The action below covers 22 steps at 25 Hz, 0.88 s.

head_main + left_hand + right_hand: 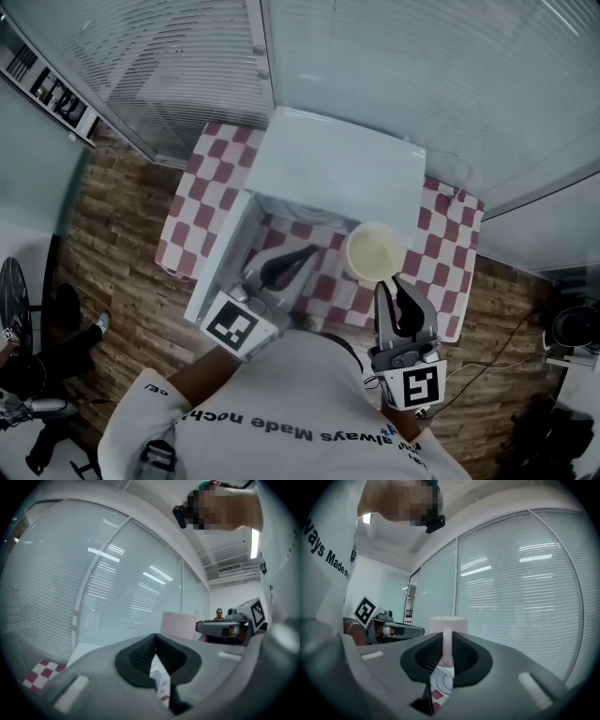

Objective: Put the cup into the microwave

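1. Gripping the thin loop handle [446, 648] of a pale, straight-sided ceramic-looking cup [373, 251], the right gripper [391, 284] has its dark ribbed jaws closed on the loop, as its own view shows, with the cup body just beyond them.

2. Alongside, the left gripper [305, 253] points into the space in front of the oven, its jaws drawn together with nothing visibly held between them.

3. The cup hangs in the air just in front of the boxy white microwave [337, 169], near the right side of its front and not yet inside. Its mouth faces up, and whether it holds any liquid cannot be told.

4. The cup looks rigid, smooth-glazed and breakable. Its weight sits out beyond the jaws, so it is likely to pivot or slip on that narrow handle if swung quickly. The handle is the sound place to hold it, close to the cup wall, with the rim kept level.

5. The microwave's white door [223, 248] stands swung open at the left, so the way into the cavity appears free.

6. Beneath the oven lies a red-and-white checked cloth [211, 178], over a table set on wood-plank flooring [122, 244].

7. Farthest back, a glass wall with white slatted blinds [422, 66] closes the scene.
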Motion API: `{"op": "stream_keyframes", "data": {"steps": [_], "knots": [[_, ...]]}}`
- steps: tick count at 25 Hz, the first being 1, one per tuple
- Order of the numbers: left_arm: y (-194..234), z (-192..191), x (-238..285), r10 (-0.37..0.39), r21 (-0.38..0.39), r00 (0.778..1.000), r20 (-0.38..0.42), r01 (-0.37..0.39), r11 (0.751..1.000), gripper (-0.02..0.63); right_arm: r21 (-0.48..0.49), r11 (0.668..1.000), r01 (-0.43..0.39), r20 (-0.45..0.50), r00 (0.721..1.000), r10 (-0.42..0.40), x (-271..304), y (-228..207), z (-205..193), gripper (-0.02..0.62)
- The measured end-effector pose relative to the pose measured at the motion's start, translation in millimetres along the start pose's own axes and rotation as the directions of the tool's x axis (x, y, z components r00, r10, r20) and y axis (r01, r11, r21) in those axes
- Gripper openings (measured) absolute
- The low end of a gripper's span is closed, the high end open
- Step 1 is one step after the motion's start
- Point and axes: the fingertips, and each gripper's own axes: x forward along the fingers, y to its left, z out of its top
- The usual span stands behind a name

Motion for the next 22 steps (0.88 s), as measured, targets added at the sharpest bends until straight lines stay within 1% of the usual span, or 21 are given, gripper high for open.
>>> {"op": "stream_keyframes", "data": {"steps": [4,8,12,14,16,20,22], "knots": [[19.1,6.0,-2.9,-0.009,0.009,1.0,0.003,0.009,1.0,0.0,-0.004,1.0,0.005,0.008,1.0,-0.005,16.4,6.2,7.9,0.043],[28.2,5.5,-3.8,-0.036,0.019,0.999,-0.015,0.036,0.999,0.0,-0.01,1.0,0.017,0.016,1.0,-0.017,26.2,11.2,11.8,0.043],[35.5,4.6,-4.7,-0.041,-0.012,0.999,-0.007,0.04,0.999,0.0,-0.012,1.0,0.023,0.004,1.0,-0.023,32.4,14.8,9.9,0.043],[38.0,-1.8,-5.4,-0.043,-0.02,0.999,-0.022,0.042,0.999,0.0,-0.014,1.0,0.019,-0.011,1.0,-0.019,33.7,16.6,5.0,0.043],[39.4,-12.1,-7.9,-0.045,-0.024,0.998,-0.053,0.044,0.999,0.0,-0.013,1.0,0.015,-0.028,0.999,-0.016,34.0,18.8,-1.0,0.043],[39.7,-19.1,-10.8,-0.045,-0.044,0.998,-0.046,0.043,0.998,0.0,-0.004,1.0,0.014,-0.049,0.999,-0.014,33.7,22.4,-10.9,0.043],[41.3,-26.6,-11.8,-0.045,-0.051,0.997,-0.058,0.042,0.998,0.0,0.005,1.0,0.008,-0.055,0.998,-0.008,34.7,24.7,-17.0,0.043]]}}
